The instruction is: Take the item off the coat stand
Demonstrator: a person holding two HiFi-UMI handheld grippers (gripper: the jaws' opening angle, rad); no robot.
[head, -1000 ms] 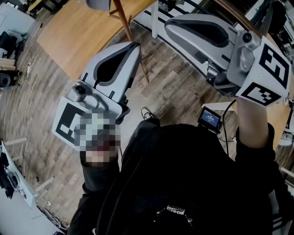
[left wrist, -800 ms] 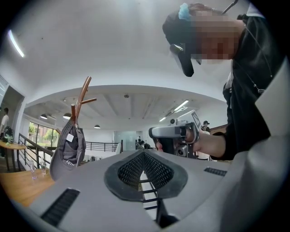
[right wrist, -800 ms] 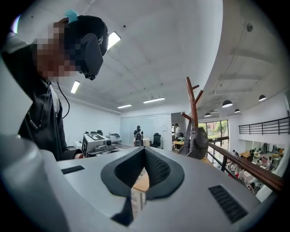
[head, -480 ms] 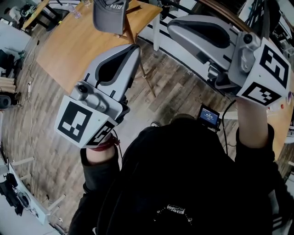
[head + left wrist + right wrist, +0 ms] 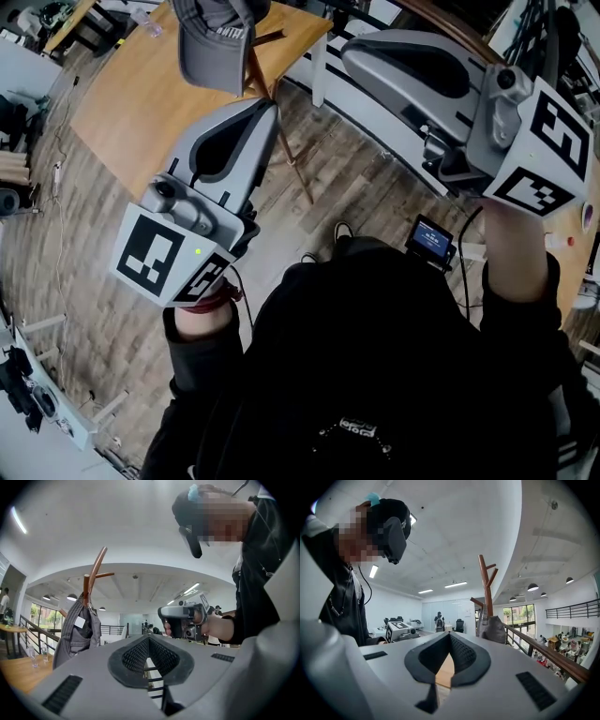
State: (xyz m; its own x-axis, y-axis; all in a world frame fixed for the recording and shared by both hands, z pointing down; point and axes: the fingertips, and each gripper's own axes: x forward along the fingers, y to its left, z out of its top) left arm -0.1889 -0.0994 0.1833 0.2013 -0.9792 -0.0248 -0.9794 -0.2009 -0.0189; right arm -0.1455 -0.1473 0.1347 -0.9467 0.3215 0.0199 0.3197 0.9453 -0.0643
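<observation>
cap (image 5: 212, 49) ahead-left of left gripper (image 5: 271, 105)

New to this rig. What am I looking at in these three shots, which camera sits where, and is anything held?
There is no robot here. A person holds a hand-held two-jaw gripper in each hand. The head view looks steeply down from the person's head, over their dark top. It shows the left gripper at left and the right gripper at right, each with a marker cube at its back end. The other two pictures come from a camera riding on each gripper, looking along its own jaws. Both pairs of jaws are shut and hold nothing. Ahead stands a wooden coat stand with a grey cap hanging on it, not yet touched. Below are a plank floor and a light wooden table.
</observation>
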